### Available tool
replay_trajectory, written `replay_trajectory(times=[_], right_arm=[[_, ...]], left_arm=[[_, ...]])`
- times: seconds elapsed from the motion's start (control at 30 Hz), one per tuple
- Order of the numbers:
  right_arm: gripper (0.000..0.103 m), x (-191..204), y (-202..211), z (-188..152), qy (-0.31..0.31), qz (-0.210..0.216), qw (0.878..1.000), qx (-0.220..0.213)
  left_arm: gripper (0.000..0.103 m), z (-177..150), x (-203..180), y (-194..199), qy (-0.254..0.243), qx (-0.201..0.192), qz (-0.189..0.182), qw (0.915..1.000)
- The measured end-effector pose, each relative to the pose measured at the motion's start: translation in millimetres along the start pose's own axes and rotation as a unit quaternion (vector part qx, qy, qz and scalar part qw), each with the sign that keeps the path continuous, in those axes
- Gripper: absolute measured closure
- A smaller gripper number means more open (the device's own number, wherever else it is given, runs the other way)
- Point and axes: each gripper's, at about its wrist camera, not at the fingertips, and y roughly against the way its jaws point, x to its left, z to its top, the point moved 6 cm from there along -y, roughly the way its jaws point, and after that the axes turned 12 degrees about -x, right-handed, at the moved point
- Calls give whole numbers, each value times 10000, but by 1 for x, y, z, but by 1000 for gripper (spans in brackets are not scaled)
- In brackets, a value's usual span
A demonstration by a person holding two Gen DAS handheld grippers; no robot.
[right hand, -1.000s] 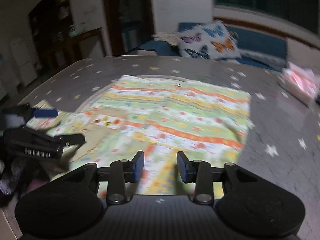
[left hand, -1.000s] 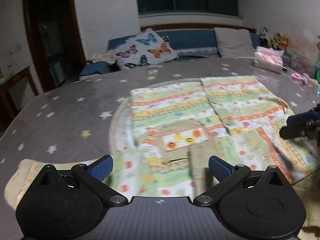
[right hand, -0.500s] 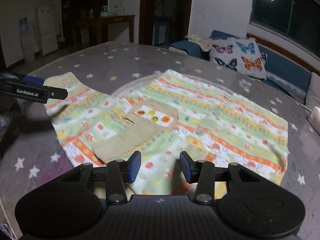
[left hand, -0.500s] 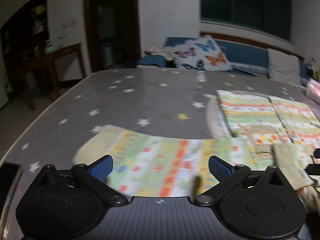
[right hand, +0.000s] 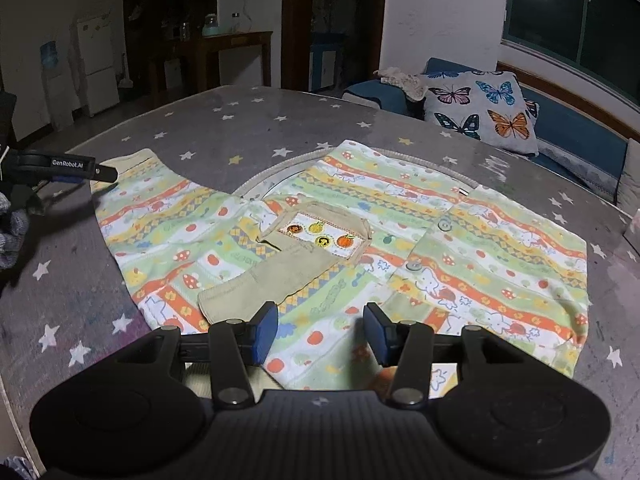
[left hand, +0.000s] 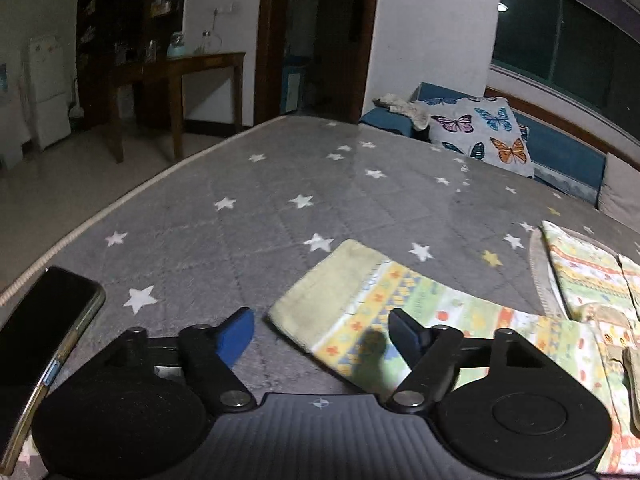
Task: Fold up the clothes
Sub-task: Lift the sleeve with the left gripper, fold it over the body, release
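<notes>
A child's patterned shirt (right hand: 400, 232) in green, orange and yellow lies flat, front up, on the grey star-print surface (right hand: 248, 120), with a beige pocket (right hand: 320, 236) at its middle. One sleeve stretches left; its cuff (left hand: 336, 292) lies just ahead of my left gripper (left hand: 322, 332), which is open and empty above it. The left gripper also shows in the right wrist view (right hand: 76, 170) at the sleeve end. My right gripper (right hand: 318, 332) is open and empty over the shirt's near hem.
A dark phone (left hand: 44, 344) lies at the near left edge of the surface. A butterfly pillow (right hand: 480, 108) rests on a blue sofa (right hand: 576, 140) behind. A wooden table (left hand: 180, 80) and a white fridge (right hand: 96, 64) stand to the left.
My left gripper has swung left from the shirt's body to the sleeve cuff. My right gripper has pulled back to the near hem, with the whole shirt in view.
</notes>
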Motion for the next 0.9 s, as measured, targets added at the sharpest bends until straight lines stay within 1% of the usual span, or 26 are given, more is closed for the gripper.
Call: replay_trajectory(times=[0.13,0.17,0.2,0.27,0.3,0.37,0.47,0.5,0.53,0.6,0.7,0.8,0.9], right_arm=[[55,0,1,-1,-40,10,10000,6],[55,0,1,-1,-44,12,10000,7],[55,0,1,-1,-48,13,10000,9],[55,-1,2,-2,-79,8,10000,-3],[55,-2,3,-1,-103,-1,9999,-18],[55,-4,6,-1,-155,-22,9999,-47],[55,-7,10,-1,-231,-61,9997,-93],[55,-9,13,-2,-268,-81,9995,-112],[55,-11,15,-2,-305,-100,9994,-131],[55,-15,19,-3,-377,-136,9991,-163],[55,-25,29,-5,-506,-243,9982,-232],[55,-38,39,-8,-634,-374,9968,-309],[55,-52,49,-11,-775,-525,9949,-389]], left_arm=[[45,-1,1,-2,-56,-33,39,10000],[52,0,1,-3,-63,-42,33,10000],[55,0,1,-3,-71,-50,35,10000],[68,1,2,-3,-77,-59,29,9999],[72,2,2,-3,-62,-57,-3,10000],[86,3,0,-4,4,-22,-114,9999],[92,6,-9,0,119,-5,-271,9996],[92,9,-12,2,150,-37,-347,9993],[92,13,-17,6,187,-69,-448,9988],[92,22,-34,19,236,-157,-772,9966],[92,34,-68,40,183,-305,-1330,9905],[92,46,-112,63,61,-446,-1978,9792],[93,52,-158,84,-63,-518,-2618,9637]])
